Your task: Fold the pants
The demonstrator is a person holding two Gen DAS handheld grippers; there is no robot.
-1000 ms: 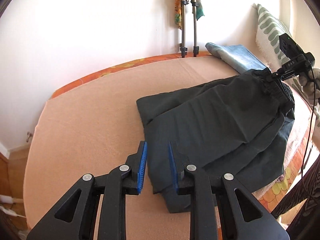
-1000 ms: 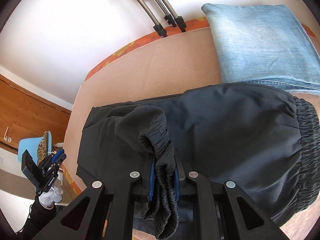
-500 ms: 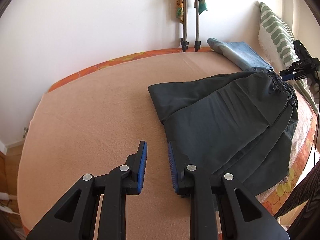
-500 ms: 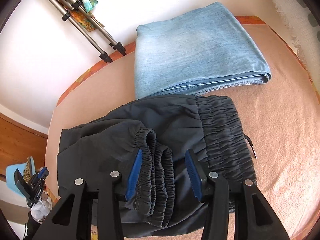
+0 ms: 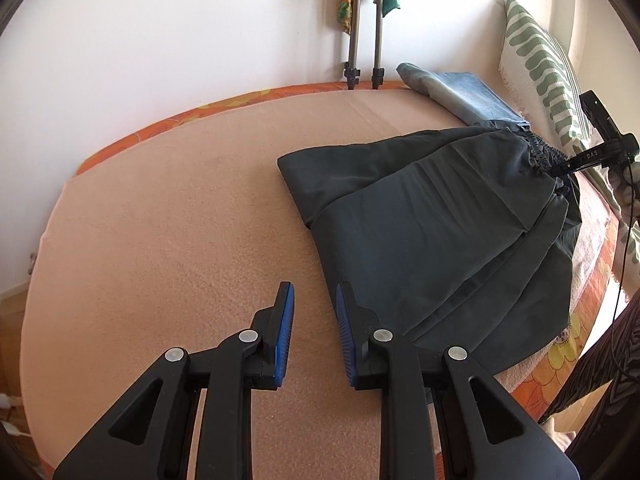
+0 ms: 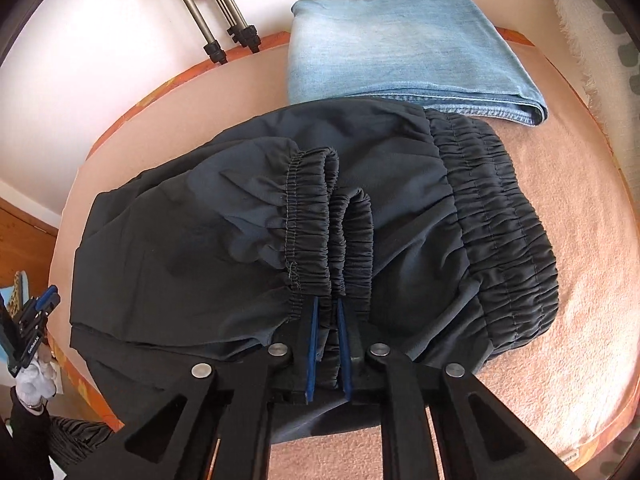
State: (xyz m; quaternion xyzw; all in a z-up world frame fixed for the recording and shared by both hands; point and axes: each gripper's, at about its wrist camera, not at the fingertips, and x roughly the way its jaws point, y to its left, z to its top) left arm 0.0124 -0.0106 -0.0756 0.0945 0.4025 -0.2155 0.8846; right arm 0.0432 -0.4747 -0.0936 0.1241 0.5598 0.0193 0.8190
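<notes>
So the dark pants (image 5: 440, 216) are laid folded on the bed (image 5: 160, 208), toward its right half in the left wrist view, with the peach blanket left bare on the other side. The elastic leg cuffs (image 6: 316, 236) have been brought up over the body of the pants and are seen lying just beside the gathered waistband (image 6: 496, 216) in the right wrist view.

The right hand-held gripper (image 6: 328, 324) is closed down to a narrow gap, and a bunch of the gathered cuff fabric is pinched between its blue pads. From the left wrist view it can be spotted at the far waistband end of the pants (image 5: 588, 156).

The left hand-held gripper (image 5: 314, 312) is held open with a wide gap between the blue pads, and nothing is gripped in it. It's hovering over the blanket at the near edge of the pants, with its right finger just beside or over the folded edge; contact can't really be made out.

A folded pair of light blue jeans (image 6: 404, 48) is parked right behind the pants, touching them. Tripod legs (image 5: 364, 52) are propped against the white wall, and a green-patterned pillow (image 5: 540, 60) is seen at the right end of the bed.
</notes>
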